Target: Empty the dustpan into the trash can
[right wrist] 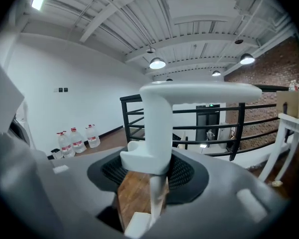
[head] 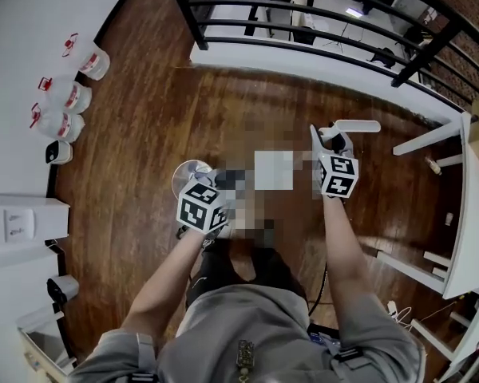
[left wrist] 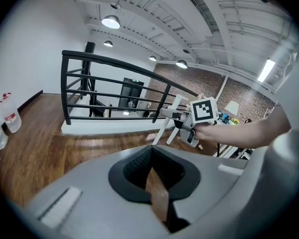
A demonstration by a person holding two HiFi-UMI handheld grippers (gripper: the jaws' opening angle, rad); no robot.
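My right gripper [head: 332,140] is shut on the white dustpan handle [head: 353,126], which juts to the right past its jaws. In the right gripper view the L-shaped handle [right wrist: 157,128] stands upright between the jaws of the right gripper [right wrist: 150,171], and a white piece of the pan [right wrist: 135,226] shows low down. My left gripper [head: 195,183] hangs over a round pale thing [head: 184,179] on the floor, perhaps the trash can, which is partly hidden. Seen from its own camera, the left gripper [left wrist: 150,158] has its tips together with nothing held. Mosaic patches cover the floor between the grippers.
Several water bottles [head: 68,94] stand along the left wall beside a white box [head: 24,218]. A black railing [head: 303,22] closes the far side. A white table [head: 463,222] with slanted legs stands at the right, and a cardboard box [right wrist: 294,103] sits on it.
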